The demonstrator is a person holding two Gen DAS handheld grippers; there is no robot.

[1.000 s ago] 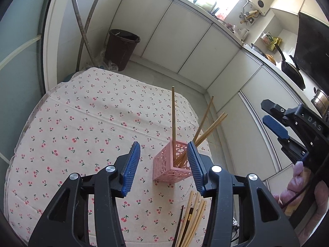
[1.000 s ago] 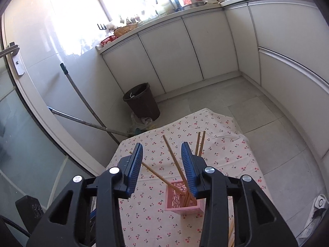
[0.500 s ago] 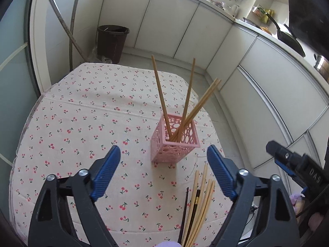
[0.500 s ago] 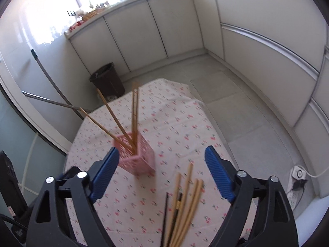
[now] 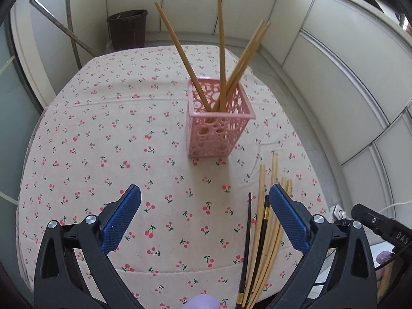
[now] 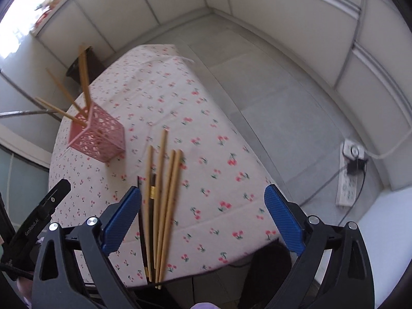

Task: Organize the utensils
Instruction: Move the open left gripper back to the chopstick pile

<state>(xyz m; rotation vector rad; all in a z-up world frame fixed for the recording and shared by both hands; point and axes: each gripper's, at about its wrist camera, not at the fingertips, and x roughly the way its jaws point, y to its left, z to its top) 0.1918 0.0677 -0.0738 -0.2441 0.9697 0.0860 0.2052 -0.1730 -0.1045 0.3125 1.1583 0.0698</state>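
Left gripper (image 5: 204,219) standing wide apart, jaws having just been opening, nothing between the ribbed blue pads (image 5: 121,221); hovering over bare cloth. Black, angular plastic arms with silver screws carrying those pads. Right gripper (image 6: 202,220) likewise spread wide, jaws having just been opening, gripping nothing, its left pad lying just beside the loose chopsticks (image 6: 161,206) at about 9 o'clock of the gap.

Loose chopsticks lying flat in a fanned bundle at 4 o'clock of the left view (image 5: 267,221): several pale bamboo sticks, thin and tapered, plus two dark ones, at least one with a gold band, their near ends overhanging the table edge in the right view.

Pink holder (image 5: 219,121) standing upright at 12 o'clock from the left gripper, well apart from it: a square plastic basket with walls pierced by round holes and a flared rim. Standing chopsticks (image 5: 221,51) leaning out of it in several directions, plain light wood. Same holder appearing at 10 o'clock of the right view (image 6: 97,139), near the tips of the loose bundle but not touching.

Tablecloth (image 5: 103,128) covering the table: cream fabric, faintly creased, printed with small red cherries.

Beyond: grey tiled floor (image 6: 270,77), white panelled cabinet fronts (image 5: 334,64) curving round the room, a dark brown bin (image 5: 127,29) at 11 o'clock, a thin pole leaning beside it, and a white power strip (image 6: 349,177) on the floor at 3 o'clock.
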